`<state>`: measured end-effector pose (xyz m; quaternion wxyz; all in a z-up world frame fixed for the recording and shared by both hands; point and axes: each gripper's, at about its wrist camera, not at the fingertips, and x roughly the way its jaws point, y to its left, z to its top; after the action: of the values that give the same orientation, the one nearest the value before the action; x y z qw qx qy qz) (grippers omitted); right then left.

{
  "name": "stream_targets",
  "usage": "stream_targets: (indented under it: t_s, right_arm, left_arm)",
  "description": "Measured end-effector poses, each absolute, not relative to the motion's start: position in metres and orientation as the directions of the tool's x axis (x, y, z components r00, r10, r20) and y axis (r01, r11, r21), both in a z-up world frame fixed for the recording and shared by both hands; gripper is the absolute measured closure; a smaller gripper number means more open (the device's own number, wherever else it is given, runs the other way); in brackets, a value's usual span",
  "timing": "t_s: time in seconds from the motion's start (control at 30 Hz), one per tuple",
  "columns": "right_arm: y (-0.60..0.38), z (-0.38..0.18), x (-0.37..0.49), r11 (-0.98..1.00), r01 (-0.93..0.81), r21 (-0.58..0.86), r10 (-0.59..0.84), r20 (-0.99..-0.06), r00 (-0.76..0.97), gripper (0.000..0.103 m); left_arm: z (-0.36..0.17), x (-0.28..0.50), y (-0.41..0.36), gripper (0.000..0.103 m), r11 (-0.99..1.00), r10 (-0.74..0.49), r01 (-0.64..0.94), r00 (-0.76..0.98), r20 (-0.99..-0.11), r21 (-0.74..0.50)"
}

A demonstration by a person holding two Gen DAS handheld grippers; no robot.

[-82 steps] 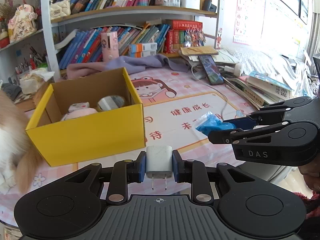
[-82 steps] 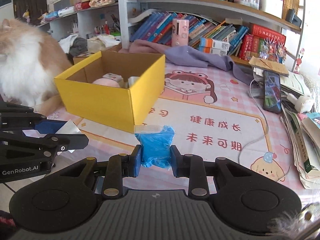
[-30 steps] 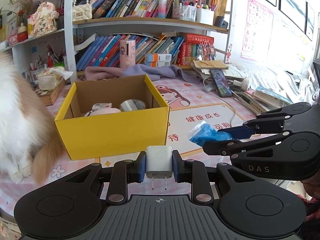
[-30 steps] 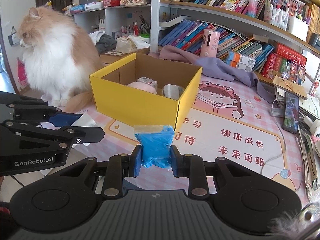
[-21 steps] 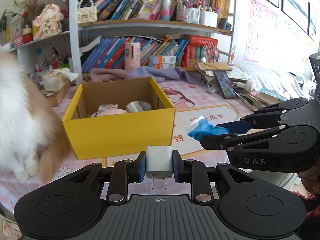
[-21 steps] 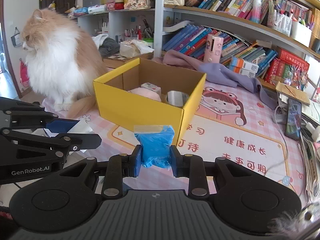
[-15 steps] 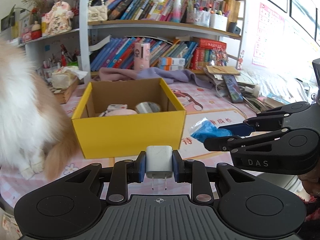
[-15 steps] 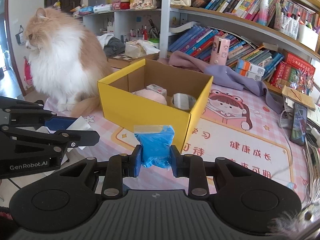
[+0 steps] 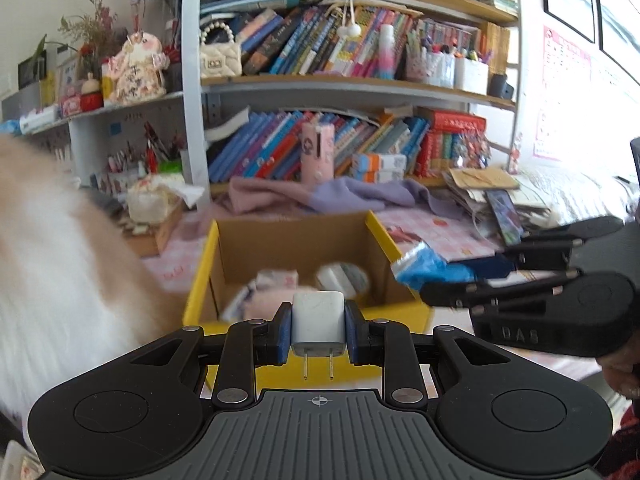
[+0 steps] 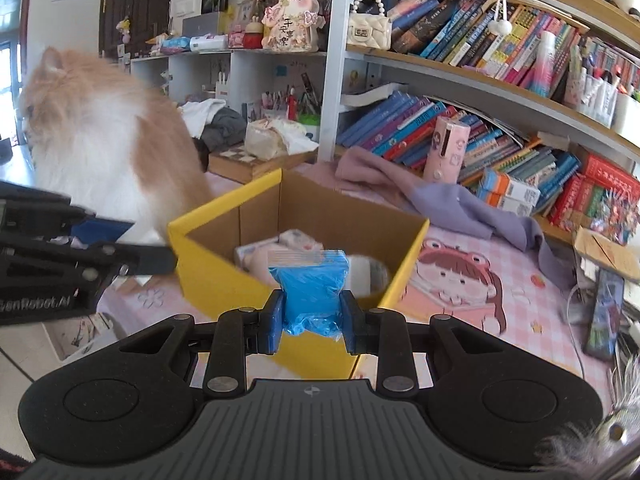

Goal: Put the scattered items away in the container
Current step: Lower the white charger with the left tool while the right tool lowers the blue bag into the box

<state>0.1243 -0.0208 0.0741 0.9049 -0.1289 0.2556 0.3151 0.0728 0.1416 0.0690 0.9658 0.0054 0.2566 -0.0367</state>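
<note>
My left gripper [image 9: 318,326] is shut on a white plug adapter [image 9: 318,322], prongs pointing back, held over the near rim of the yellow cardboard box [image 9: 202,280]. My right gripper [image 10: 311,316] is shut on a blue plastic bag [image 10: 310,288], held over the near corner of the same box [image 10: 212,276]. The box holds a pink soft item [image 9: 272,298], a small packet [image 10: 298,240] and a tape roll [image 9: 344,278]. The right gripper also shows at the right of the left wrist view [image 9: 436,272].
An orange and white cat [image 10: 108,144] sits just left of the box. A purple cloth [image 10: 440,196], book stacks and a phone [image 10: 604,312] lie behind and right. Bookshelves [image 9: 360,80] stand behind the pink mat [image 10: 480,288].
Both grippers have moved forward and up toward the box, which now looms close under the held items. Both grips are unchanged.
</note>
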Motion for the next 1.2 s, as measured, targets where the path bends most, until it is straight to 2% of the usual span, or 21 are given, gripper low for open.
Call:
stream_targets:
  t_s: [0.17,0.3,0.47,0.8,0.97,1.2]
  right_arm:
    - [-0.007,0.070,0.161,0.758,-0.648,-0.076,0.502,-0.565,0.654,0.076]
    - [0.001,0.067,0.190,0.760,-0.646,-0.077,0.499,-0.568,0.655,0.076]
    - [0.009,0.065,0.222,0.751,-0.655,-0.082,0.506,-0.567,0.650,0.076]
    - [0.042,0.045,0.281,0.667,-0.726,-0.167,0.494,-0.631,0.598,0.076]
    - [0.055,0.030,0.301,0.627,-0.753,-0.197,0.472,-0.673,0.569,0.076]
    - [0.062,0.017,0.319,0.614,-0.763,-0.203,0.440,-0.714,0.545,0.076]
  left_arm:
    - [0.069,0.111,0.146,0.078,0.998,-0.055,0.063,0.872,-0.486,0.001]
    - [0.065,0.145,0.152,0.078,0.999,-0.053,0.050,0.858,-0.511,-0.020]
    - [0.064,0.176,0.148,0.078,0.997,-0.033,0.065,0.858,-0.513,0.045]
    - [0.036,0.239,0.152,0.078,0.990,0.023,0.070,0.786,-0.617,0.125]
    - [0.020,0.262,0.153,0.078,0.989,0.035,0.071,0.739,-0.672,0.129]
    - [0.009,0.279,0.149,0.078,0.985,0.044,0.089,0.706,-0.707,0.149]
